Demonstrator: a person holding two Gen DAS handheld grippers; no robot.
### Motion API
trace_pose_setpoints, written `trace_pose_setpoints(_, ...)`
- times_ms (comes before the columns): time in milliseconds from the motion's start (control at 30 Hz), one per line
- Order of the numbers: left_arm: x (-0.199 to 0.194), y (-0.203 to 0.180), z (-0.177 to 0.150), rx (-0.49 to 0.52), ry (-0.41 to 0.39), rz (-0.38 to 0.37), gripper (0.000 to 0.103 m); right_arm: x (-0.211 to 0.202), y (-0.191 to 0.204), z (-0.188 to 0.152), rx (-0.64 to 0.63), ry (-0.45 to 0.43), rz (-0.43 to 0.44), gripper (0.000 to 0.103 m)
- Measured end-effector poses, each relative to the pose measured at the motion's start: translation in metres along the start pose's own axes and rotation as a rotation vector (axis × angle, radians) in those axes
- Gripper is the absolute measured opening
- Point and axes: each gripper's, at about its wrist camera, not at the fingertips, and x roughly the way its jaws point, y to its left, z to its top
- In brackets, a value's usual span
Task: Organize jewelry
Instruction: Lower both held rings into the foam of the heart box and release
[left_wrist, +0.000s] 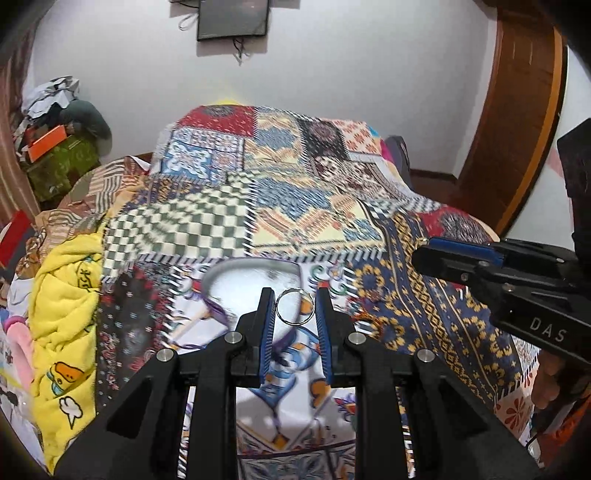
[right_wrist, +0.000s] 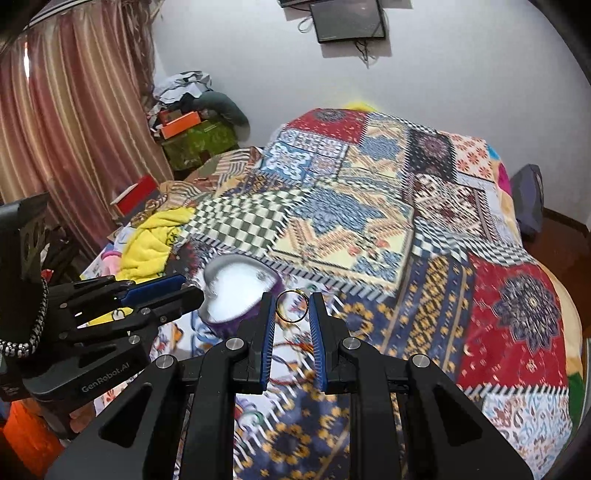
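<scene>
A: Left tongs (left_wrist: 294, 308), seen from their own camera: a silver ring (left_wrist: 294, 306) pinched upright between the blue pads, above a patchwork quilt (left_wrist: 295, 206) covering the bed.

B: And the right tongs (right_wrist: 292, 306)?

A: Likewise pinching a ring, this one a gold ring (right_wrist: 291, 305), held upright between the pads. In the left camera those right tongs enter at three o'clock, a gold glint at their tip.

B: What lies just beyond the rings?

A: A heart-shaped box (right_wrist: 238, 291) with purple sides and a pale, shiny inside, resting on the quilt at eleven o'clock from the right tongs. The left tongs reach toward it from nine o'clock in the right view. Red cords lie blurred on the quilt under the right tongs; what they are cannot be told.

B: Farther back?

A: A yellow blanket (left_wrist: 62, 295) bunched at nine o'clock, striped curtains (right_wrist: 74, 122) at ten, a dark framed panel (right_wrist: 349, 20) on the white wall at twelve.
</scene>
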Motion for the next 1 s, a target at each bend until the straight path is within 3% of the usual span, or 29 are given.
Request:
trace_pose_setpoints(300, -0.009, 0.039, 0.011, -0.054, -0.055, 0.021, 0.021, 0.028, 0.023, 0.015, -0.05, 0.016, 0.041, 0.017)
trace_pose_setpoints(533, 0.003, 0.06, 0.019, -0.079, -0.056, -0.01, 0.021, 0.059, 0.036, 0.016, -0.098, 0.07, 0.046, 0.017)
trace_pose_setpoints(1000, 0.065, 0.078, 0.015, -0.063, 0.092, -0.099, 0.021, 0.111, 0.048, 0.008, -0.206, 0.2, 0.038, 0.017)
